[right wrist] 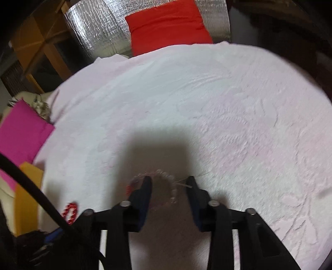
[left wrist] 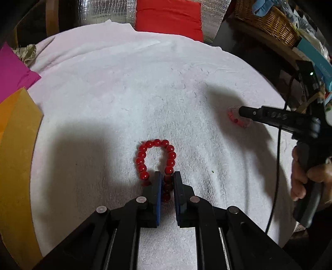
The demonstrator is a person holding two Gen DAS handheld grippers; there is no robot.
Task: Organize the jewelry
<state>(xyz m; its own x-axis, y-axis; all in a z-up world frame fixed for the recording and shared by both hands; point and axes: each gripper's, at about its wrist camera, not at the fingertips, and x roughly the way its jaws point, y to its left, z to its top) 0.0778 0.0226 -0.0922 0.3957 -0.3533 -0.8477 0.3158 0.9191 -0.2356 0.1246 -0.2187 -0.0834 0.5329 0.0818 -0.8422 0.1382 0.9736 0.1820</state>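
Left hand-held gripper (left wrist: 167, 176) pinches glossy red bead bracelet (left wrist: 155, 157).

A white textured towel (left wrist: 145, 93) covers the counter. Beyond its far edge lies a red cushion (left wrist: 169, 18) against silver foil sheeting (left wrist: 108, 10). At the left sit a magenta cloth (left wrist: 14, 68) and an orange board (left wrist: 16, 145); a wicker basket (left wrist: 267, 20) stands far right.

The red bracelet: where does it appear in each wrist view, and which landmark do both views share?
Left wrist view: the red bracelet lies low in the centre on the white towel, its near side between the left gripper fingers.
Right wrist view: the red bracelet is at the lower left edge, beside a black cable.
Shared landmark: the red cushion at the top centre.
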